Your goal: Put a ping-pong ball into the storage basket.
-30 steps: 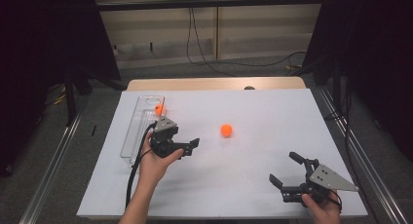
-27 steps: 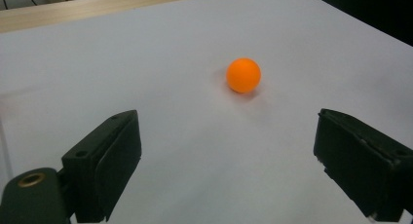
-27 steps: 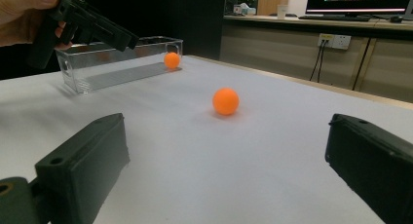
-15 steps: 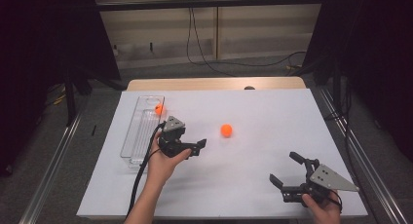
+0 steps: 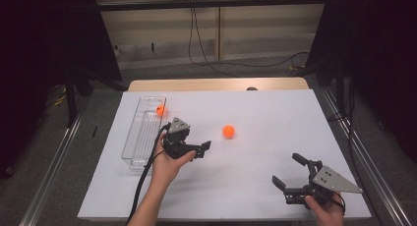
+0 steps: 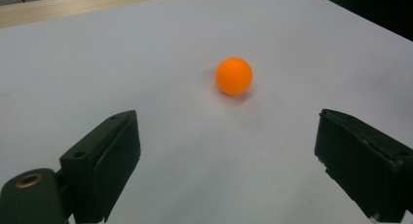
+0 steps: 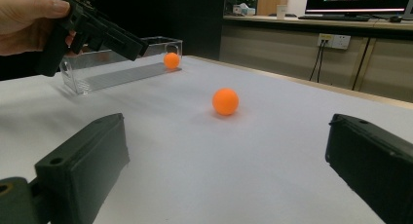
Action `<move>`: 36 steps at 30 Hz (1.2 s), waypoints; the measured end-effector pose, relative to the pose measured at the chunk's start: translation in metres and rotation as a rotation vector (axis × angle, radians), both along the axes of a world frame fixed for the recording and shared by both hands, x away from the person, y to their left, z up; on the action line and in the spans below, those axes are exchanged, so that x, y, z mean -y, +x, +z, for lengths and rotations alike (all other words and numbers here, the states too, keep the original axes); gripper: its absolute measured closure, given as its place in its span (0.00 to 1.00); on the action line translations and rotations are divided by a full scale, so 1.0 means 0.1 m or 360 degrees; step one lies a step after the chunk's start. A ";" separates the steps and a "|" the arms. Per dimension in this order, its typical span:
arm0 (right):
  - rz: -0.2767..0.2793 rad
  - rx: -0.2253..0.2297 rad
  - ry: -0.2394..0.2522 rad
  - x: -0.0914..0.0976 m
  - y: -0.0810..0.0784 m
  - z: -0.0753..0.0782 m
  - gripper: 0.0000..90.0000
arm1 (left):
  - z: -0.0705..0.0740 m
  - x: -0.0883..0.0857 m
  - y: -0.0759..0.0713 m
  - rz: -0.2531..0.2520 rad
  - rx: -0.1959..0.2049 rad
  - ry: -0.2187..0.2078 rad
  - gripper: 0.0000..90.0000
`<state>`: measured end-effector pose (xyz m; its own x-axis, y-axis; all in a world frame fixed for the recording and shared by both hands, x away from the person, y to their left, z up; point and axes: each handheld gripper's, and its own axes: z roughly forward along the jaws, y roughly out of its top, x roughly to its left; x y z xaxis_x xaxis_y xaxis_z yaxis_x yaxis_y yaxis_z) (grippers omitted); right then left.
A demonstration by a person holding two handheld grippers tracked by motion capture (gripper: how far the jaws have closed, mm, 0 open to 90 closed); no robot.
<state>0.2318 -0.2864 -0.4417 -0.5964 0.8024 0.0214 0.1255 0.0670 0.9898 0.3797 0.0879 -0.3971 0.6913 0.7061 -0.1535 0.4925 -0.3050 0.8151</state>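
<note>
One light, slick orange ball (image 6: 234,76) lies right of the clear tray (image 5: 132,146); your spread left gripper (image 5: 200,150) should pinch across its middle.

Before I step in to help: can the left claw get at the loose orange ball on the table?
Probably yes. The left claw is open and faces the orange ball, with bare white table between them; the clear tray lies off to its other side.
</note>
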 end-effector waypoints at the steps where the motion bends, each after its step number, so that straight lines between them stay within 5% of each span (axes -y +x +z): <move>1: -0.0002 -0.0002 0.0006 0.00 0.00 0.00 0.01 | 0.00 0.01 0.00 0.0001 0.0000 -0.0003 0.11; 36: 0.0018 0.0003 -0.0006 -0.01 0.00 0.00 0.01 | -0.17 0.30 0.06 -0.0081 -0.0007 0.0041 0.10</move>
<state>0.2321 -0.2851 -0.4417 -0.6052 0.7959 0.0175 0.1230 0.0717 0.9898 0.3854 0.0580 -0.4141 0.7258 0.6738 -0.1387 0.4794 -0.3508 0.8045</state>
